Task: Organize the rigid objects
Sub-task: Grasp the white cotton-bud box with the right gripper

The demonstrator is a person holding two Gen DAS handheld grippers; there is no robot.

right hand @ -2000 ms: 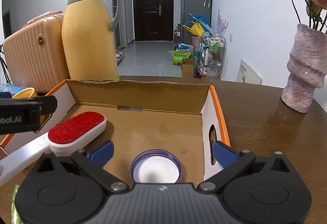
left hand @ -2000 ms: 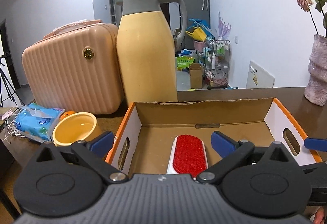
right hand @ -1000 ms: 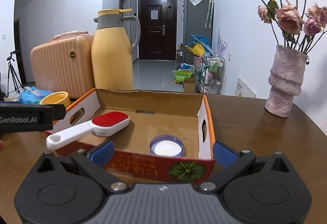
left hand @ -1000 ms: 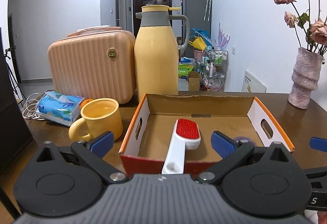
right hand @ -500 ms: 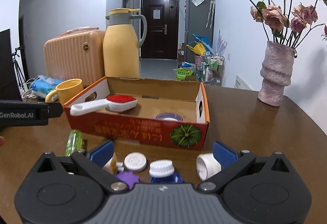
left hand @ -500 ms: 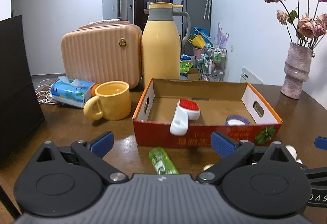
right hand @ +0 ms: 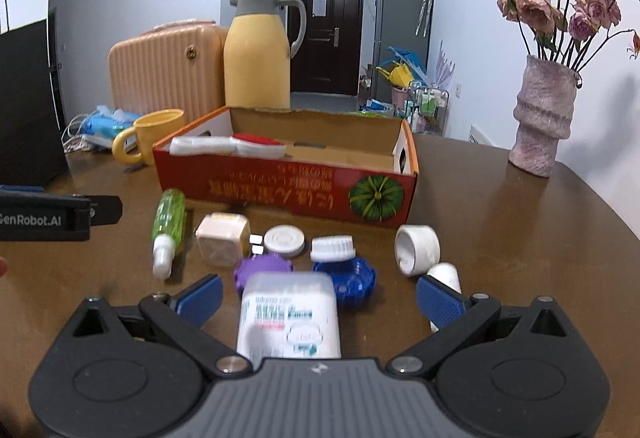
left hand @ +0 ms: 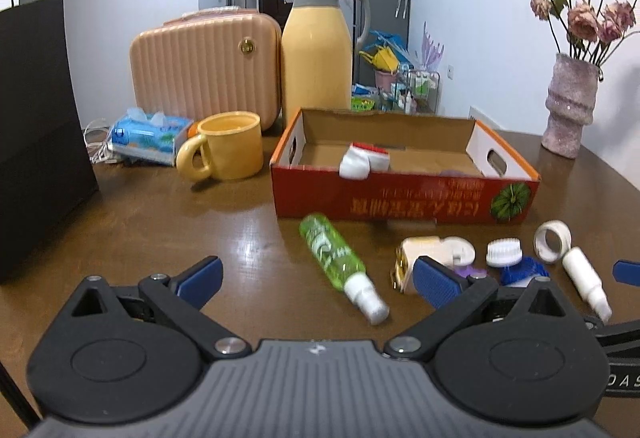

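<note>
An orange-red cardboard box (left hand: 404,198) (right hand: 288,194) stands mid-table. A red-and-white lint brush (left hand: 364,158) (right hand: 240,146) lies in it, handle over the front wall. In front of the box lie a green spray bottle (left hand: 332,254) (right hand: 168,216), a cream square container (right hand: 222,238), a white lid (right hand: 285,240), a white brush head (right hand: 332,247), purple (right hand: 262,270) and blue (right hand: 352,278) caps, a white ring (right hand: 416,248) and a small white bottle (left hand: 584,278). My left gripper (left hand: 318,280) hangs open above the green bottle. My right gripper (right hand: 319,296) is open, and a white labelled box (right hand: 288,314) lies between its fingers untouched.
A yellow mug (left hand: 224,146), a tissue pack (left hand: 148,134), a pink ribbed case (left hand: 204,70) and a tall yellow thermos (left hand: 316,50) stand left of and behind the box. A pink vase (right hand: 540,118) with dried roses is at the right. A black panel (left hand: 36,134) stands at far left.
Both grippers have pulled back from inside the box toward the near table edge. The small loose items in front of the box have come into view. The brush stays in the box.
</note>
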